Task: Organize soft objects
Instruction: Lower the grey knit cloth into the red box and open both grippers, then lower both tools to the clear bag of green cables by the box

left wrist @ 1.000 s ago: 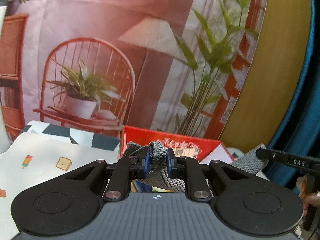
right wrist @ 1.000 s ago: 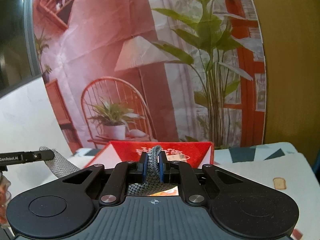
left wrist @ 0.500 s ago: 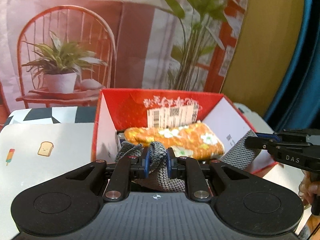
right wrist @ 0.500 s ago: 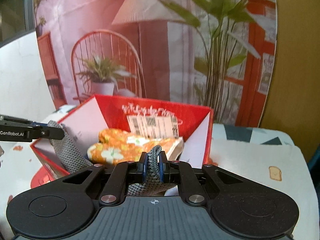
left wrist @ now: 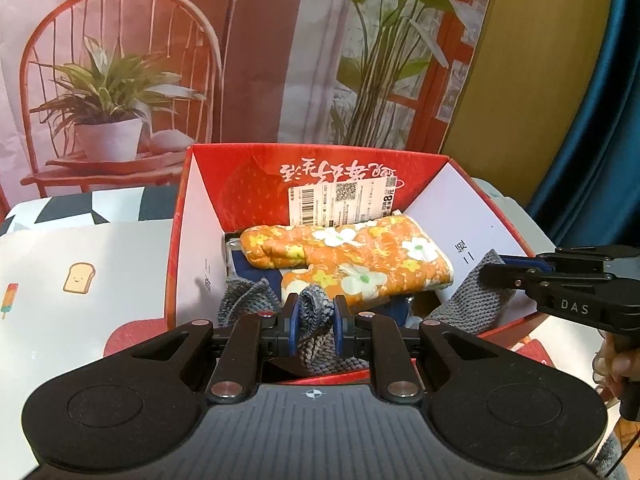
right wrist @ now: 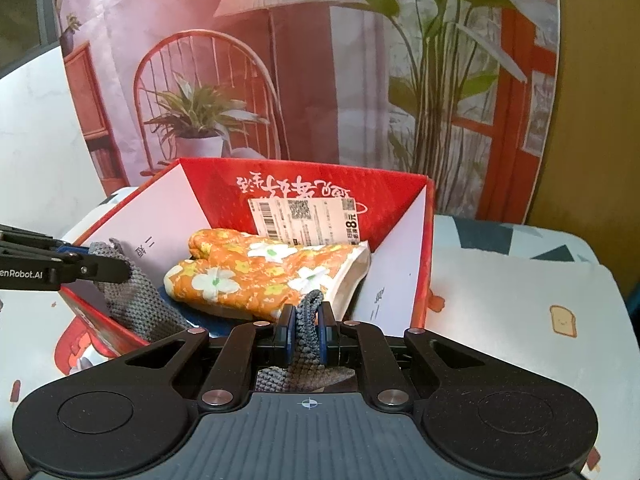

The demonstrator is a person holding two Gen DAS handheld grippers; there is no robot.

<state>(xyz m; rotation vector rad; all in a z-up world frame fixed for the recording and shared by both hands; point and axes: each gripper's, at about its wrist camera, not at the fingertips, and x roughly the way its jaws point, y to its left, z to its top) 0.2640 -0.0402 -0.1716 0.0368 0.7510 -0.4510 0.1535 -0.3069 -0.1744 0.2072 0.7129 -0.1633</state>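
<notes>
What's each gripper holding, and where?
Both pinch the same grey knitted cloth: left gripper at one bunched edge, right gripper at another, over the red box.

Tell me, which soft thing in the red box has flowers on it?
The orange oven mitt lying in the box. It has white and yellow flowers; the grey knitted cloth is plain, and both claws grip it.

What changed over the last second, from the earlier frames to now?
Both grippers tipped down and carried the grey knitted cloth to the red box, whose inside and the orange flowered mitt came into view. Unchanged: left gripper and right gripper stay shut on the cloth.
</notes>
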